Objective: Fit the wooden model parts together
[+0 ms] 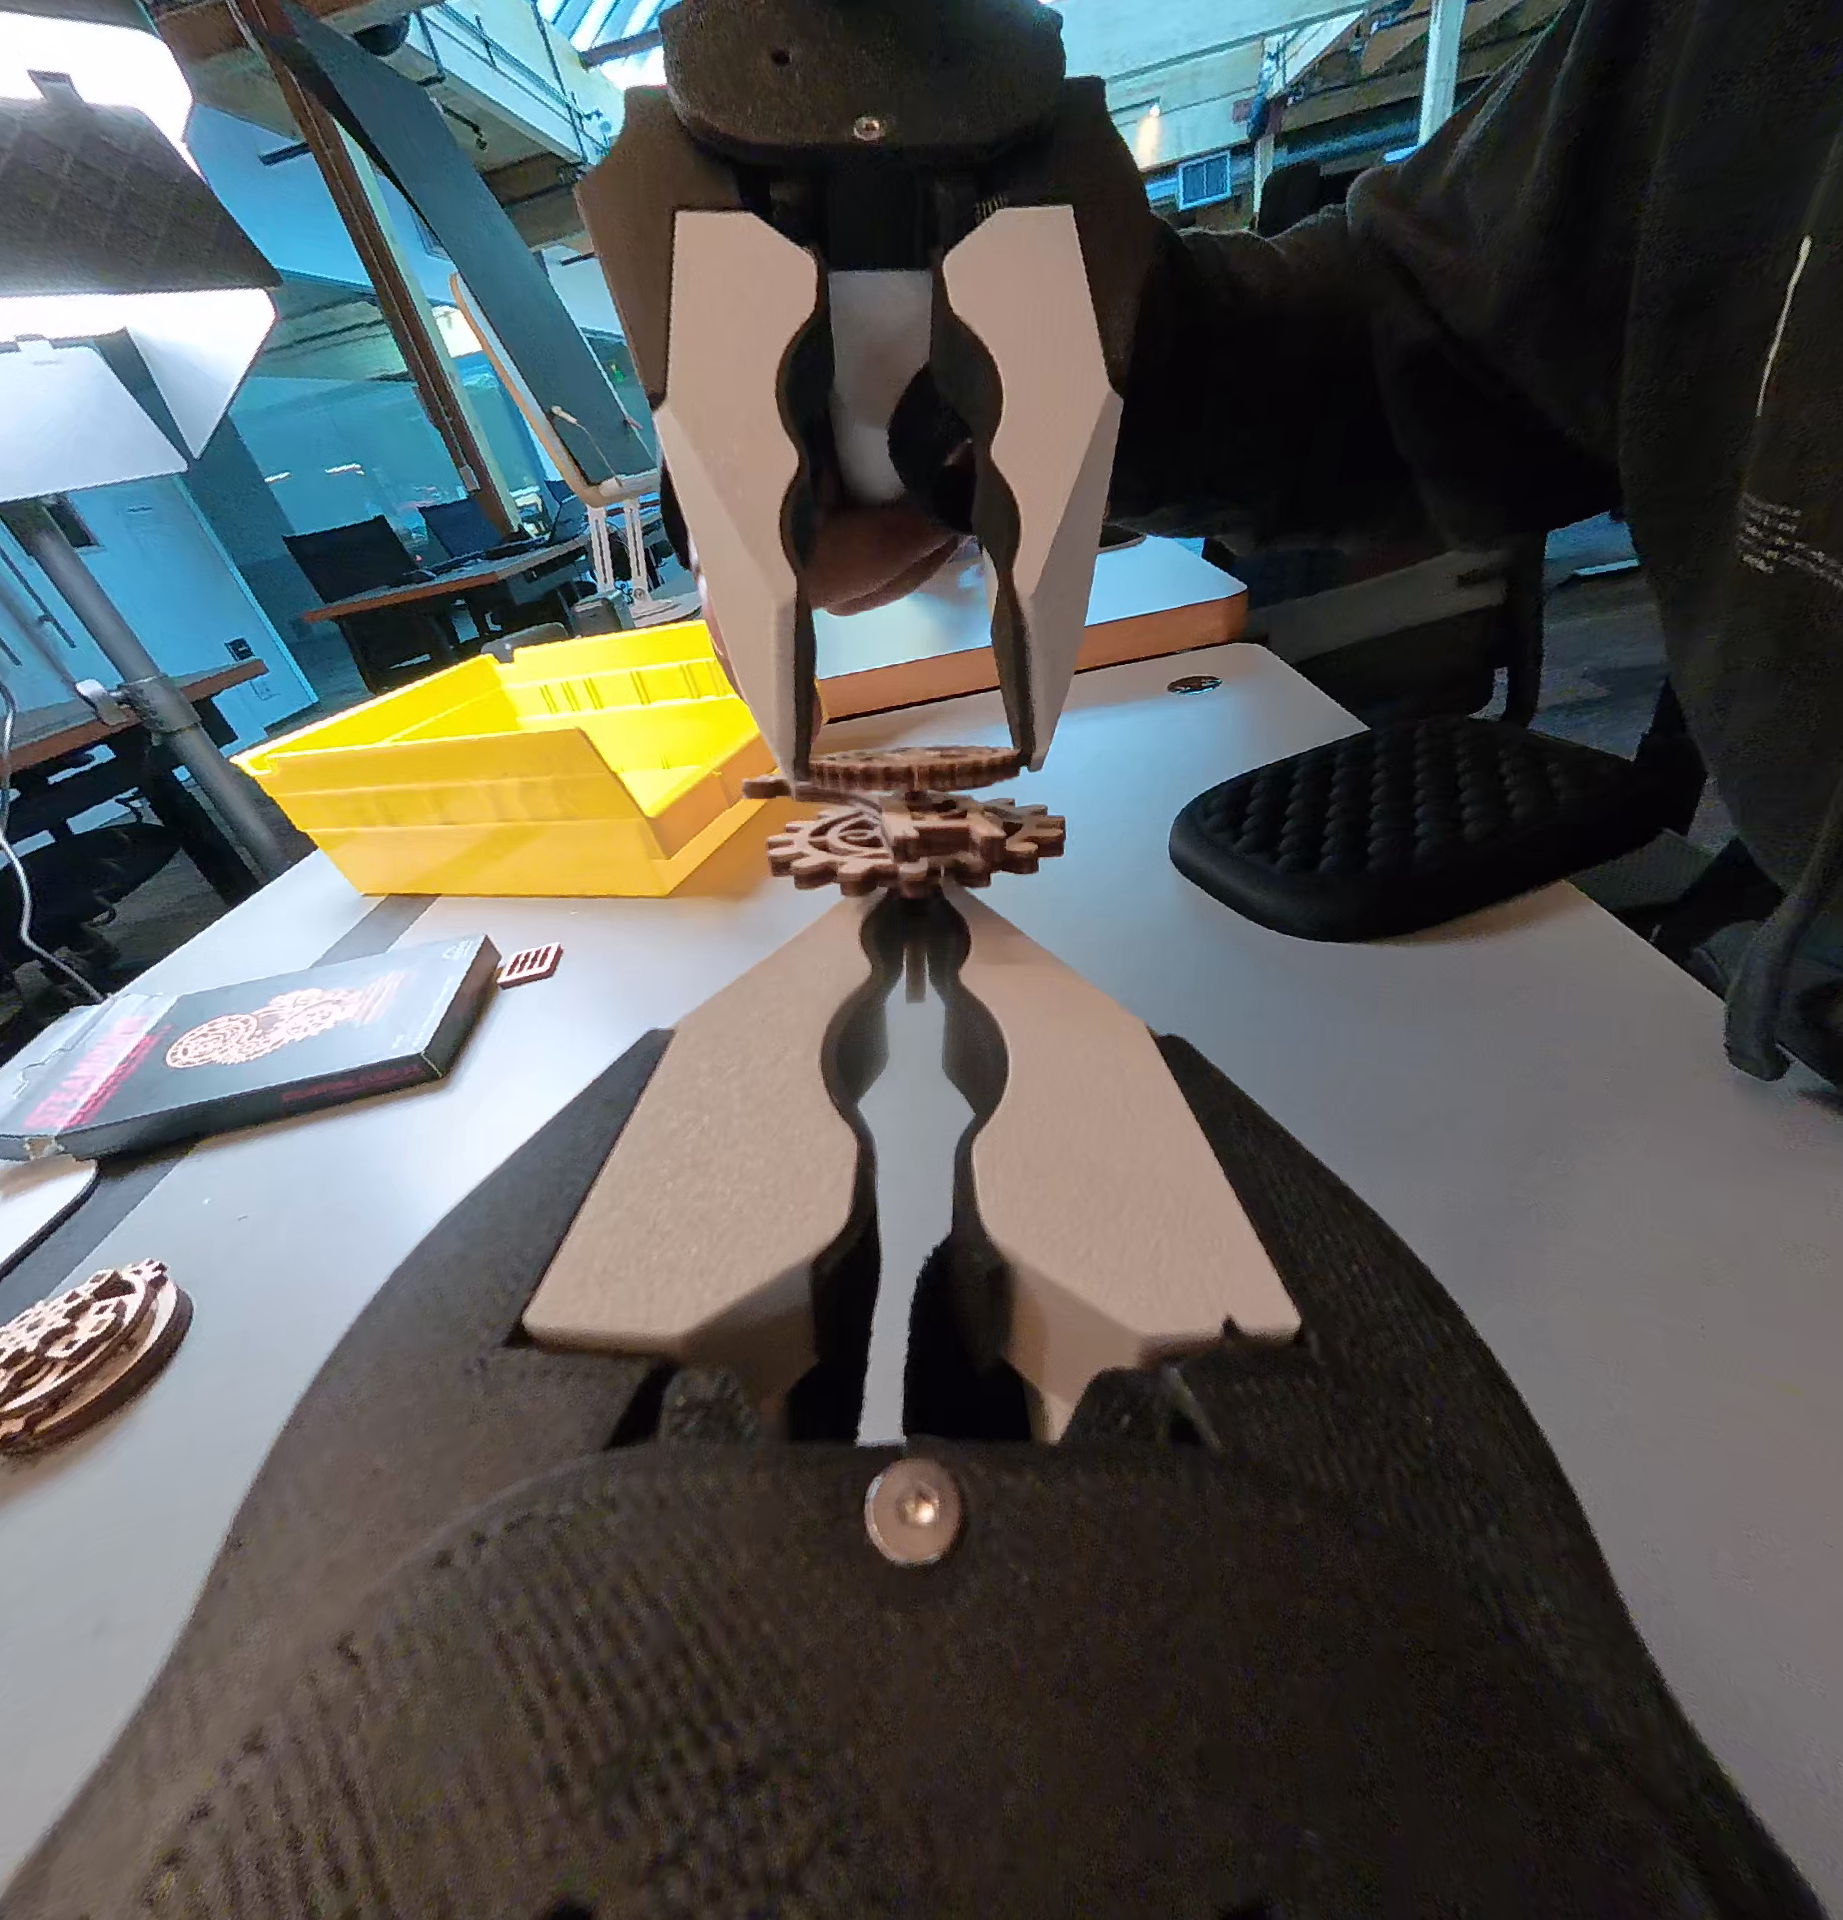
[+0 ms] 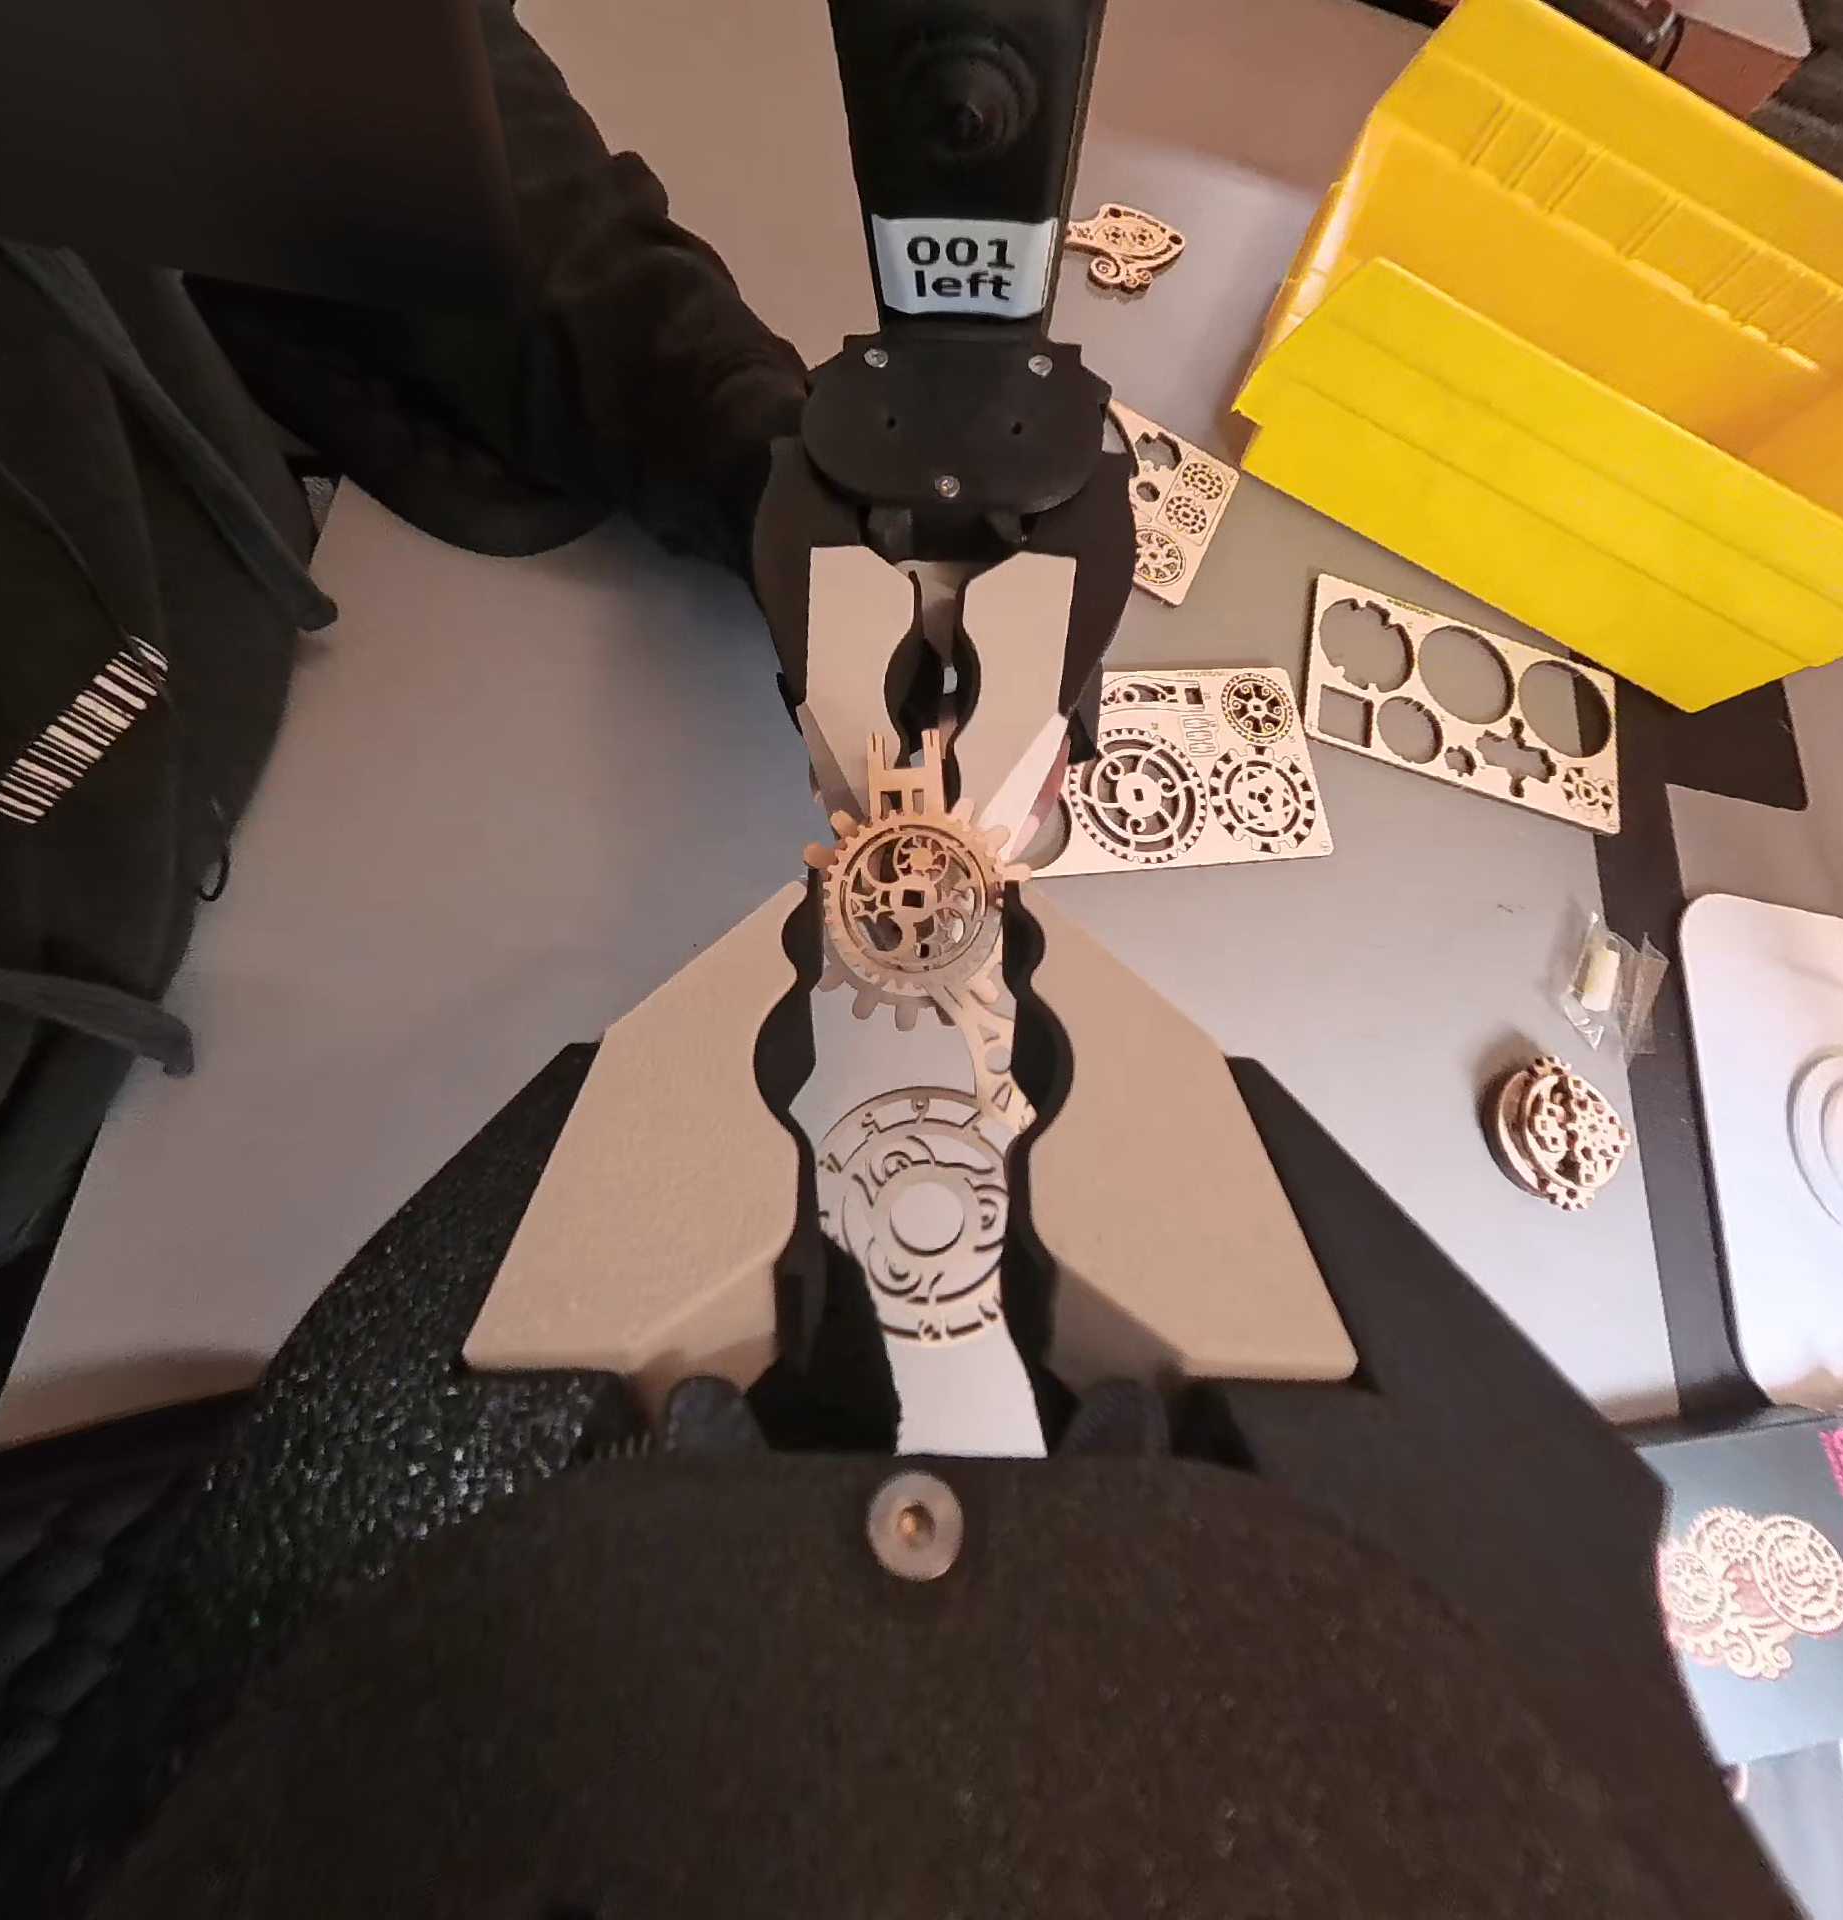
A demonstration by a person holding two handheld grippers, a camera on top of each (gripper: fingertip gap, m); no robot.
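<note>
My left gripper [image 1: 915, 920] is shut on a small wooden gear assembly [image 1: 912, 842] and holds it above the grey table [image 1: 1364, 1091]. My right gripper [image 1: 912, 764] comes down from above, its fingers closed across a flat wooden gear [image 1: 906, 767] that sits just over the assembly, touching or nearly touching it. In the right wrist view the right gripper [image 2: 917, 894] grips the openwork gear [image 2: 912, 904] by its rim. There the left gripper [image 2: 922, 743] pinches an H-shaped wooden piece [image 2: 901, 774] behind the gear. A curved wooden arm [image 2: 990, 1049] hangs below.
A yellow bin [image 1: 501, 790] stands at the back. Wooden part sheets [image 2: 1197, 779], a punched-out sheet [image 2: 1457, 696], a round engraved disc [image 2: 917, 1216], a finished gear model [image 2: 1556, 1132], a small plastic bag [image 2: 1608, 971] and a black box [image 1: 242, 1049] lie on the table. A black chair armrest [image 1: 1416, 821] is at the right. The grippers are tip to tip, or close to it. From either gripper's tips it is about 30 cm to the finished gear model [image 2: 1556, 1132]. My left wrist view [image 1: 90, 1316] looks at it from another angle.
</note>
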